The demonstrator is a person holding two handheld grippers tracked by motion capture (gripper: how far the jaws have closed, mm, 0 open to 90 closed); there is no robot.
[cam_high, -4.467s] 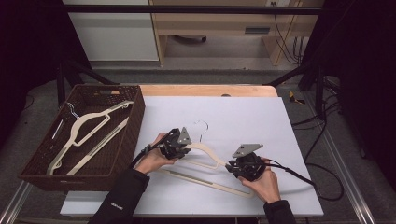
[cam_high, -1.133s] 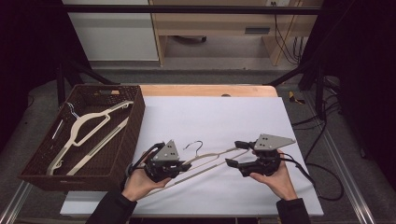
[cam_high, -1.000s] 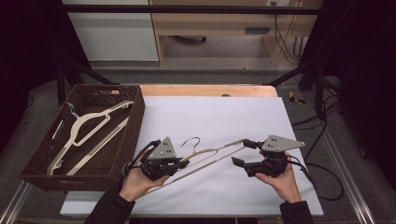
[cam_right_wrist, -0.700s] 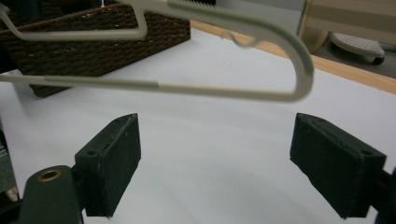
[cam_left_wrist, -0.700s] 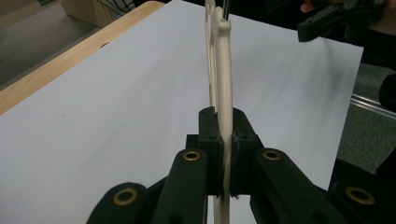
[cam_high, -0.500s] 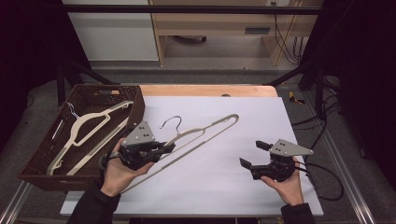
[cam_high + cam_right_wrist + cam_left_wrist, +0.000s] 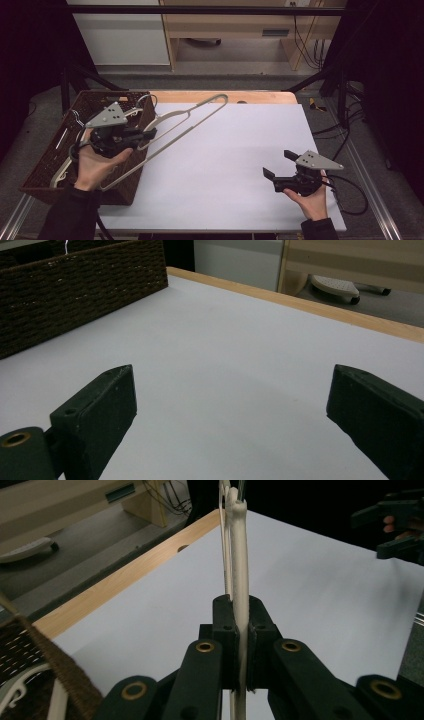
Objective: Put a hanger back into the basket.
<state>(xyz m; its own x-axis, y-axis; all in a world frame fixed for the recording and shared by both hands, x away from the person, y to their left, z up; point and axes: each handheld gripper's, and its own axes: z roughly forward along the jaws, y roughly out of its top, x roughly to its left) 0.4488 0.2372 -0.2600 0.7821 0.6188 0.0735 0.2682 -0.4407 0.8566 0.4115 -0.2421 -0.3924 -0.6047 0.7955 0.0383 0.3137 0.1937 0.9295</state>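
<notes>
In the high view the left gripper [image 7: 137, 137] is clamped on the hanger [image 7: 185, 112], held up by the basket [image 7: 127, 192]'s near-right edge, long axis slanting away toward the surface [image 7: 235, 150]. The left gripper view shows its fingers [image 7: 225, 630] pinching the hanger's bar, basket at lower left. In the right gripper view the right gripper [image 7: 230, 410] has fingers wide apart with nothing between them, having just been opening.

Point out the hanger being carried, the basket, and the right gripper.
hanger [image 7: 192, 112]: high view, on its upper cream arm, clear of the left gripper.
basket [image 7: 131, 192]: high view, on its dark woven near wall.
right gripper [image 7: 279, 164]: high view, midway between its open fingers.
</notes>
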